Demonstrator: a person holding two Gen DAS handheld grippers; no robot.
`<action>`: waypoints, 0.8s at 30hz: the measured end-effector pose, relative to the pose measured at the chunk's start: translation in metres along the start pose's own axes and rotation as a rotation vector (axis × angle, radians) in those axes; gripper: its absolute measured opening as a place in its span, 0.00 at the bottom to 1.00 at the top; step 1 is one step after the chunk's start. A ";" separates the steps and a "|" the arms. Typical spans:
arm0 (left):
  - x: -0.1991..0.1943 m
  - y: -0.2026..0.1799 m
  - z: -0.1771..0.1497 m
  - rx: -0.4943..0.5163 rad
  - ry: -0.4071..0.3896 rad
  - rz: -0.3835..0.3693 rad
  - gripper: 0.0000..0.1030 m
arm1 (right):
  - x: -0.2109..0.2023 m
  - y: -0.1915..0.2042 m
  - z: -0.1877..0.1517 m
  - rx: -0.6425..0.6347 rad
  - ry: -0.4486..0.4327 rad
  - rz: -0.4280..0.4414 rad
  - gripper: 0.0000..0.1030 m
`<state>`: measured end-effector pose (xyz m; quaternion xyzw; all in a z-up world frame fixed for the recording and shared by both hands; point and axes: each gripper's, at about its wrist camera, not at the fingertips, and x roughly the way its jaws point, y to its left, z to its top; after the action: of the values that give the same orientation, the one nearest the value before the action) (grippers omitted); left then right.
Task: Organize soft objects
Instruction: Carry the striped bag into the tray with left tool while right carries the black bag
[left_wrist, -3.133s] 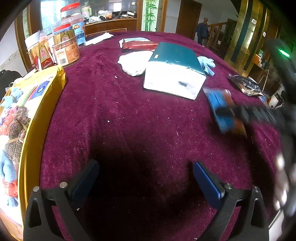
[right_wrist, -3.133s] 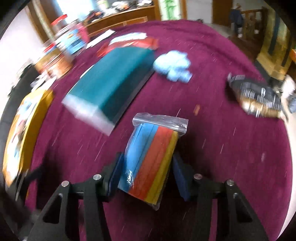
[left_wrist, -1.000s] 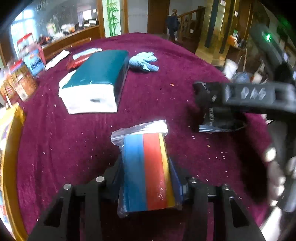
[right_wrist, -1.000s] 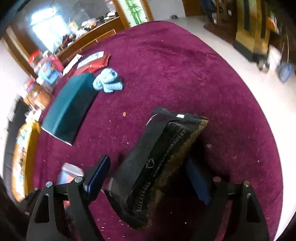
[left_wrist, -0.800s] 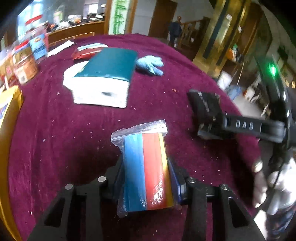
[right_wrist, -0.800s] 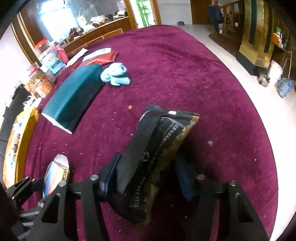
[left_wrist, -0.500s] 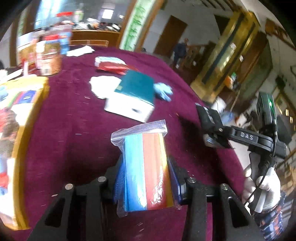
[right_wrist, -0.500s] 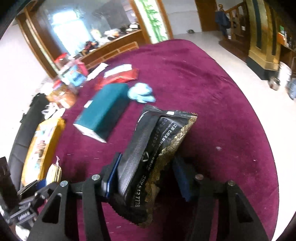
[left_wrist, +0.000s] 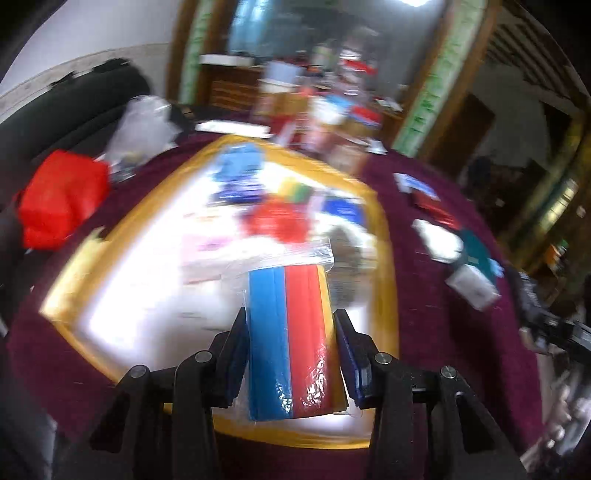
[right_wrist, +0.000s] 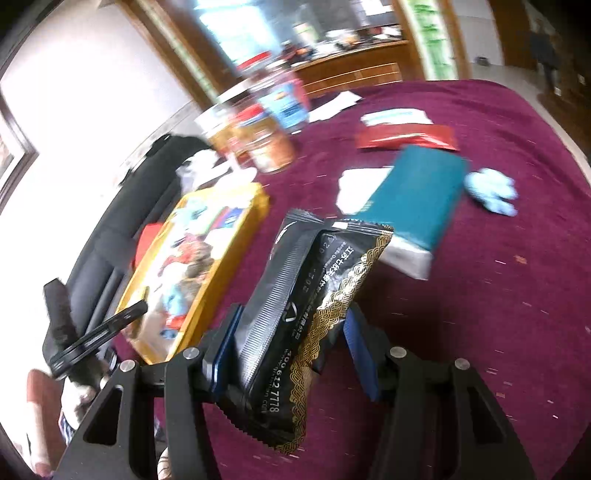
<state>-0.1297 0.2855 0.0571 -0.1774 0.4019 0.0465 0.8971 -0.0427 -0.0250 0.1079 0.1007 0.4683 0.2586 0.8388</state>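
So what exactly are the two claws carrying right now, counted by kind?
Clear bag of blue, red and yellow sheets, shut in the left claw: 1
Black foil packet, shut in the right claw: 1
Total: 2

Near tray (left_wrist: 384, 236) half bare; toys (left_wrist: 275, 218) crowd far half.

Left gripper (left_wrist: 290, 349): black frame, silver screws, blue pads (left_wrist: 347, 347).
Right gripper (right_wrist: 290, 349): black triangular-cutout arms, silver screws, blue pads (right_wrist: 360, 352).
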 end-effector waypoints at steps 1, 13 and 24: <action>0.003 0.011 0.001 -0.016 0.006 0.020 0.45 | 0.007 0.013 0.002 -0.020 0.011 0.015 0.53; 0.034 0.056 0.017 -0.022 0.073 0.169 0.55 | 0.086 0.134 -0.006 -0.205 0.158 0.139 0.53; -0.024 0.075 0.010 -0.109 -0.068 0.101 0.67 | 0.143 0.183 -0.011 -0.183 0.290 0.320 0.53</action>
<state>-0.1559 0.3607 0.0601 -0.2038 0.3764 0.1193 0.8958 -0.0529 0.2044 0.0726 0.0591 0.5365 0.4414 0.7168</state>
